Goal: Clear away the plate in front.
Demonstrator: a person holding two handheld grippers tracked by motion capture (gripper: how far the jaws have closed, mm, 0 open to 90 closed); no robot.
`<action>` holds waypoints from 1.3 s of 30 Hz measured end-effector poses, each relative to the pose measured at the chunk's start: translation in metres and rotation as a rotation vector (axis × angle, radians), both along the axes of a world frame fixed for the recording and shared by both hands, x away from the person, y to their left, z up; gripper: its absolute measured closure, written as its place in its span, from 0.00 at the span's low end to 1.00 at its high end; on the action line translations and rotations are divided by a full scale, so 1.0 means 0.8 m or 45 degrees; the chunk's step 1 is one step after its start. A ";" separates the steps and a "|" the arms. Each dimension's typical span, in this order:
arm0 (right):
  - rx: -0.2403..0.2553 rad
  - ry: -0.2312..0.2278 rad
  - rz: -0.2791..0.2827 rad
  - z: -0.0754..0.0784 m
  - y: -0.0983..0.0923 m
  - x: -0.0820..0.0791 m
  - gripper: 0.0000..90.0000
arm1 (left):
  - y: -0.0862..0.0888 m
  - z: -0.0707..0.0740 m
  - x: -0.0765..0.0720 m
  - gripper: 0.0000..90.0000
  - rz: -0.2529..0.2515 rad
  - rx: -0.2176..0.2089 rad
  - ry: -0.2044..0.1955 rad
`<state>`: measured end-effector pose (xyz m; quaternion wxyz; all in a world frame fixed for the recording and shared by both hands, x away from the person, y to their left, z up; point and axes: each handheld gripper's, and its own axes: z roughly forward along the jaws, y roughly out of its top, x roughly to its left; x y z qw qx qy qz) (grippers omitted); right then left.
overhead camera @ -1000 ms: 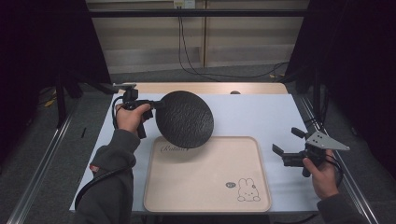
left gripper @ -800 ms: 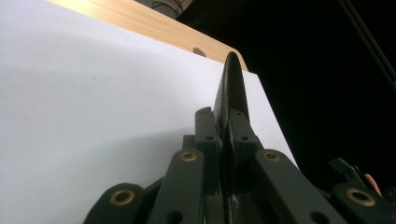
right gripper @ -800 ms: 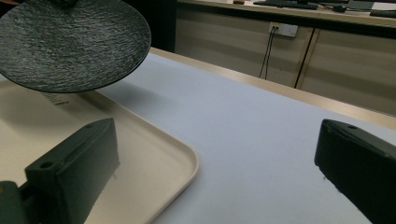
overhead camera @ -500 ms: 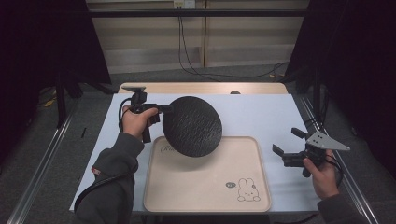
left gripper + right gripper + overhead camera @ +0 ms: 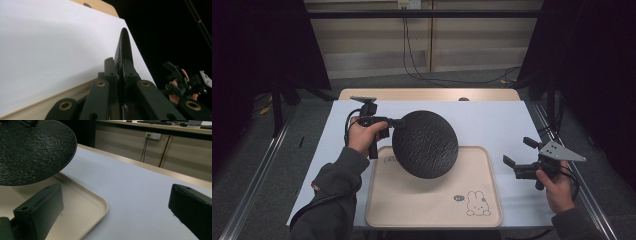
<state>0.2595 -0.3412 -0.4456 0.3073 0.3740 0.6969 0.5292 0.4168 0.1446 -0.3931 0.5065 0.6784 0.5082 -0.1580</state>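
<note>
Plate [image 5: 426, 144] — dark, round, rough-textured — is held clear of the table, tilted, above the far left part of the beige tray [image 5: 432, 210]. Left gripper [image 5: 398, 122] is clamped on its rim at the plate's left edge; in the left gripper view the jaws press flat on either side of the thin rim [image 5: 123, 50] (plate seen edge-on, running straight out from the jaws).

Progress, judged: pick-up done, carry under way, set-down not yet done — no part of the plate looks to touch the tray. What seems left: level it, lower it onto the tray, let go.

Right gripper [image 5: 521, 158] sits well apart at the tray's right side, jaws spread wide with nothing between them; its own view shows the plate [image 5: 32, 150] off to the upper left, over the tray's rim [image 5: 100, 205].

Tray otherwise bare save a printed rabbit [image 5: 476, 204].
</note>
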 end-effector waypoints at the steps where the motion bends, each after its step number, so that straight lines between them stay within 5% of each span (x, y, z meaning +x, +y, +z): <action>1: -0.001 -0.003 -0.001 0.000 0.000 0.000 0.00 | -0.002 -0.001 -0.001 0.95 -0.007 -0.003 0.006; 7: 0.002 -0.004 0.002 0.000 0.000 0.000 0.00 | -0.011 -0.007 -0.010 0.95 -0.044 -0.036 0.045; 39: -0.019 -0.007 0.011 -0.001 0.001 0.000 0.00 | -0.055 -0.018 -0.050 0.93 -0.263 -0.034 0.049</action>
